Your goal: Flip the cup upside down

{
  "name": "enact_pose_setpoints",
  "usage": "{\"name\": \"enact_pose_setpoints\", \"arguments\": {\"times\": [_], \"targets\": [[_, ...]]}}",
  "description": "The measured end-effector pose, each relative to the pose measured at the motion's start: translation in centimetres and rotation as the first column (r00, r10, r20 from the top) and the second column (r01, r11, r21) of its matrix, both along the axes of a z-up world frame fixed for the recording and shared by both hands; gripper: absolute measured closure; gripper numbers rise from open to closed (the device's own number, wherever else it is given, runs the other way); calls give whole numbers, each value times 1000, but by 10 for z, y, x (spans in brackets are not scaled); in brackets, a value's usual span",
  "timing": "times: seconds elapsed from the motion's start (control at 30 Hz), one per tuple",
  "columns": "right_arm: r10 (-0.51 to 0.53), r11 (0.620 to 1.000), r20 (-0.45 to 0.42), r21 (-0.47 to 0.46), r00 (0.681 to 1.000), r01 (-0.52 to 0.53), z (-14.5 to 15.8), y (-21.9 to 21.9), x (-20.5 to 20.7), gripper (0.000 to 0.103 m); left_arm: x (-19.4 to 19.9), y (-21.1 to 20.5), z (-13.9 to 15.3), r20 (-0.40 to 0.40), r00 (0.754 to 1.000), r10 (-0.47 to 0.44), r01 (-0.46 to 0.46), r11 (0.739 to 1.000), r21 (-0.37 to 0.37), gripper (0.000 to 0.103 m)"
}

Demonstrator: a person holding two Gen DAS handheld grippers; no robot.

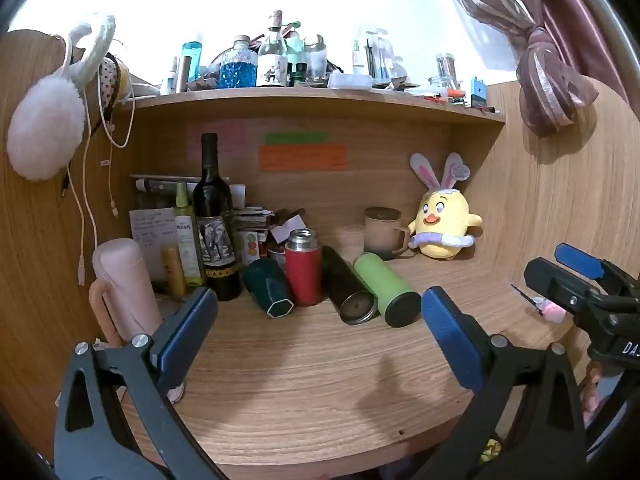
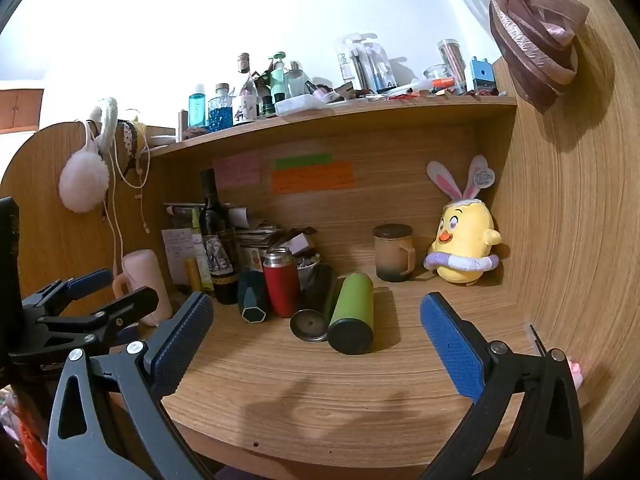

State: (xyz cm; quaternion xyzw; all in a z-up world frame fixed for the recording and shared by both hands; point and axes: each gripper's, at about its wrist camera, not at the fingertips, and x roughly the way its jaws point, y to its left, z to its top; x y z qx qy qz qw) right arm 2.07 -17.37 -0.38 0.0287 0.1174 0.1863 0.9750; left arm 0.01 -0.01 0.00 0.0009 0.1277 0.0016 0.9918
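Jaws of both the left gripper and right gripper are spread wide, holding nothing, above a wooden desk. The handled cup already stands upside down at the back, beside a yellow chick plush

On the desk, the mug stands far back, just left of the plush chick in the far right corner. Nearer and left of the mug, two flasks lie side by side on the desk. Left of them a flask stands upright, with a faceted cup lying beside it. The wine bottle stands further left, behind these. A shelf crowded with bottles runs above.
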Motion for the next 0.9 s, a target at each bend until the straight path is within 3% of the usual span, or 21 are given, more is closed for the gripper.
{"name": "enact_pose_setpoints", "arguments": {"times": [0.9], "targets": [[-23, 1000, -28, -4, 999, 23, -7, 0, 9, 0, -4, -8, 0, 1, 1000, -19, 19, 999, 31, 0]]}}
